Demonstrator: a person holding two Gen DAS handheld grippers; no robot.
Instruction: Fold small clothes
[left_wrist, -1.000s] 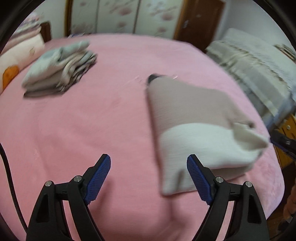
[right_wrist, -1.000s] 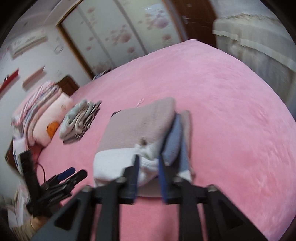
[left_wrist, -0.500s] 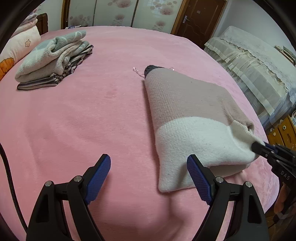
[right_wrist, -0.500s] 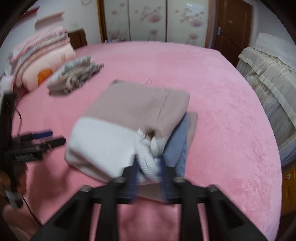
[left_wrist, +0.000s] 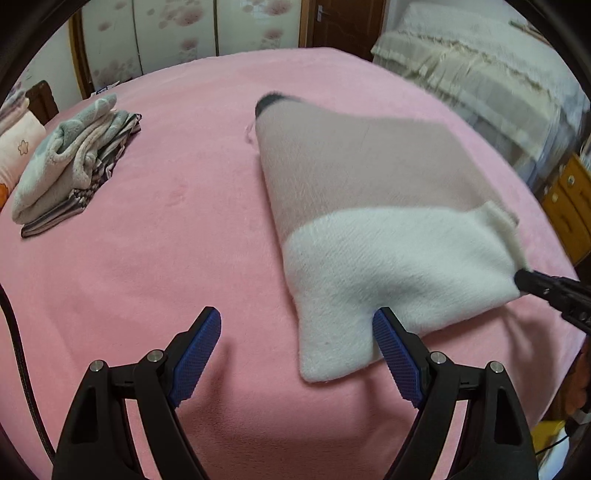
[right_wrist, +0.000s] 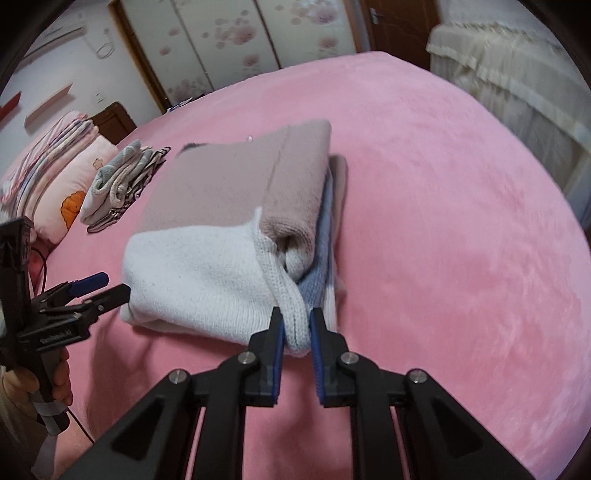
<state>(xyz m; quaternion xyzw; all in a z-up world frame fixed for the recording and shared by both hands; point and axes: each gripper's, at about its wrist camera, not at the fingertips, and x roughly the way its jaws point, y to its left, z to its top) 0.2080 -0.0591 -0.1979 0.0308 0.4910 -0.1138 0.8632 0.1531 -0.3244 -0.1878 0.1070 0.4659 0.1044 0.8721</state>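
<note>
A folded knit sweater (left_wrist: 369, 206), taupe at the far end and white at the near end, lies on the pink bed (left_wrist: 147, 258). My left gripper (left_wrist: 297, 350) is open, its right pad at the sweater's near white corner. The sweater also shows in the right wrist view (right_wrist: 221, 229), with blue layers at its right edge. My right gripper (right_wrist: 296, 332) is shut on a white knit fold of the sweater at its near right corner. It also shows in the left wrist view (left_wrist: 532, 282) at the sweater's right corner. The left gripper shows at the left of the right wrist view (right_wrist: 101, 286).
A stack of folded clothes (left_wrist: 70, 162) lies at the far left of the bed, also in the right wrist view (right_wrist: 118, 184). Pillows (right_wrist: 55, 166) sit beyond it. A lace-covered piece of furniture (left_wrist: 480, 74) stands to the right. Wardrobe doors (right_wrist: 258, 37) are behind.
The left gripper has moved closer to the sweater's near white corner. The right gripper keeps its hold on the white fold, and the sweater has settled flatter on the bed.
</note>
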